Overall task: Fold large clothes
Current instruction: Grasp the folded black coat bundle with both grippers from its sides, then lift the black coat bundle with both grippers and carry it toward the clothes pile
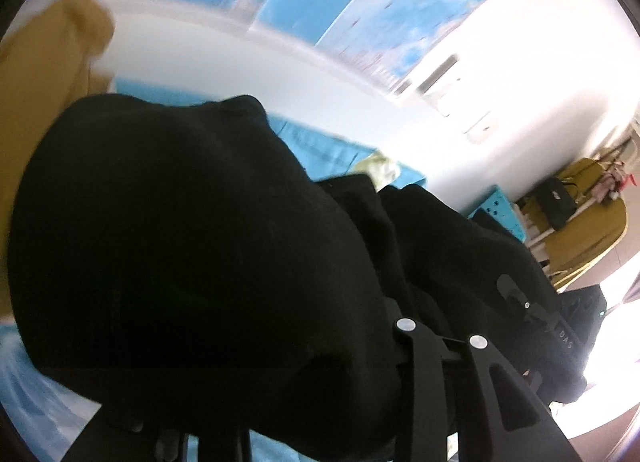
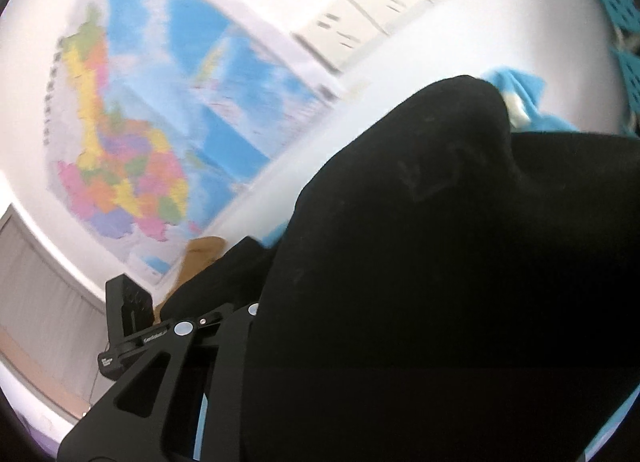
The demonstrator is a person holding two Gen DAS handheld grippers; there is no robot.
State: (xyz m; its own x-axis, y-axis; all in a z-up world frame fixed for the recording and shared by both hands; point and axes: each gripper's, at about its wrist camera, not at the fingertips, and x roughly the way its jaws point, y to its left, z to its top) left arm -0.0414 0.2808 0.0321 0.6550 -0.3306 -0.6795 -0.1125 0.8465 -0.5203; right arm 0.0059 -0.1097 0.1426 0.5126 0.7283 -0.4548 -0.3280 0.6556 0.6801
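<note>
A large black garment [image 1: 192, 230] fills most of the left wrist view and drapes over my left gripper [image 1: 320, 350], whose jaws are shut on it; only the right finger [image 1: 432, 374] shows. The same black garment [image 2: 440, 262] covers most of the right wrist view and hides the right fingertips of my right gripper [image 2: 256, 326], shut on the cloth. Both cameras are tilted upward at the wall. My other gripper [image 1: 560, 326] shows at the right in the left wrist view and at lower left in the right wrist view [image 2: 128, 326].
A world map [image 2: 160, 122] hangs on the white wall. A mustard cloth [image 1: 48, 54] lies at upper left. Blue cloth [image 1: 328, 146] and a teal perforated bin [image 1: 500, 214] lie behind. A yellow chair [image 1: 580, 230] with a black bag stands at right.
</note>
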